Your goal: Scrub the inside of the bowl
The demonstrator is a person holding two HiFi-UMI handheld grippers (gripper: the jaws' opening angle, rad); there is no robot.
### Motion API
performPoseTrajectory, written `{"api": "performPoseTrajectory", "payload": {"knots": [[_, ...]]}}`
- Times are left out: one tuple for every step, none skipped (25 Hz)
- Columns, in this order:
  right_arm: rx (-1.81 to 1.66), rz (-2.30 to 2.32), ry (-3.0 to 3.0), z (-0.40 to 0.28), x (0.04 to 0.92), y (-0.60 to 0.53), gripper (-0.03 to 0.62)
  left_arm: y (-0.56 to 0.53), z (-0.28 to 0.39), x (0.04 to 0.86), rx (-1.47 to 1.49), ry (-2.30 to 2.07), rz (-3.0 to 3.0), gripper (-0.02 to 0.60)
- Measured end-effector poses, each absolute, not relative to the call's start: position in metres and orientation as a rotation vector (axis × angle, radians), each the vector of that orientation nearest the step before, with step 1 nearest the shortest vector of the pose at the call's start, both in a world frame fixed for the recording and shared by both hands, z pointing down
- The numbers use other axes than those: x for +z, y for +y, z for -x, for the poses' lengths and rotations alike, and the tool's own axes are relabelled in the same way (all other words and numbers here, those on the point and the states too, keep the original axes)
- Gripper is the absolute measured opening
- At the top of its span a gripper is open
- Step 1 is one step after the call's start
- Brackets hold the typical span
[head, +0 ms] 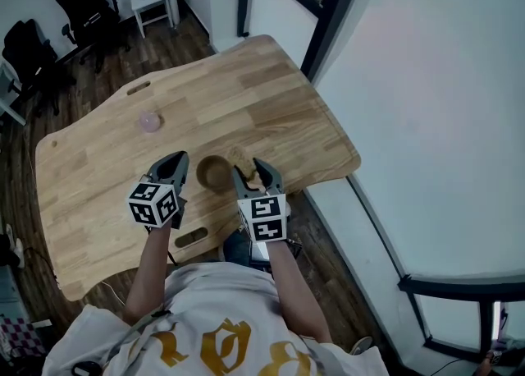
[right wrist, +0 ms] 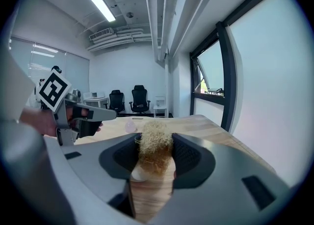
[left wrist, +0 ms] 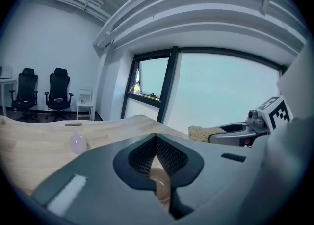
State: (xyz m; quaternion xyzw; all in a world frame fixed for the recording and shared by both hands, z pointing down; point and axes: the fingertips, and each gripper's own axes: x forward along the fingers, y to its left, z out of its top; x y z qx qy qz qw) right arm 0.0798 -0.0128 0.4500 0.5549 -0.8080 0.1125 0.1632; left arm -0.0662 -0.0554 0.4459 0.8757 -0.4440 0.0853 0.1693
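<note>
two jaws of the left gripper (head: 180, 158) pinch nearly shut on the rim of the brown bowl (head: 215, 173) on the wooden table (head: 262, 95); the right gripper (head: 255, 168), the nearer, clamps a fibrous scrub pad (head: 244, 158) just right of it, so the way in looks leftward and down.

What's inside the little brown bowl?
Nothing shows inside the bowl, only its brown bottom. The scrubber is outside it, squeezed in the right gripper. Tiny bits would be too small to see.
</note>
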Motion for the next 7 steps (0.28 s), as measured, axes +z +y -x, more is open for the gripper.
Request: {"api": "performPoseTrajectory", "payload": {"knots": [[0.322, -1.578, -2.31, -0.0788, 0.4494, -0.0126, 0.183, -0.055, 0.0666, 0.4461, 0.242, -1.262, -2.487, 0.002], [0.322, -1.575, -2.314, -0.0778, 0.4494, -0.012, 0.183, -0.0541, 0.0669, 0.4468, 0.242, -1.26, -2.486, 0.002], [0.322, -1.572, -2.316, -0.0771, 0.4497, -0.0114, 0.183, -0.0531, 0.0668, 0.4476, 0.243, -1.257, -2.485, 0.002], [0.321, -1.571, -2.316, -0.0768, 0.4501, -0.0109, 0.183, -0.0522, 0.0663, 0.4482, 0.244, -1.254, -2.486, 0.002], [0.32, -1.57, -2.317, -0.0769, 0.4502, -0.0105, 0.183, -0.0516, 0.0656, 0.4484, 0.244, -1.251, -2.488, 0.002], [0.319, -1.569, -2.317, -0.077, 0.4502, -0.0103, 0.183, -0.0512, 0.0649, 0.4485, 0.244, -1.249, -2.491, 0.002], [0.317, -1.567, -2.317, -0.0771, 0.4502, -0.0101, 0.183, -0.0508, 0.0642, 0.4485, 0.245, -1.247, -2.494, 0.002]]}}
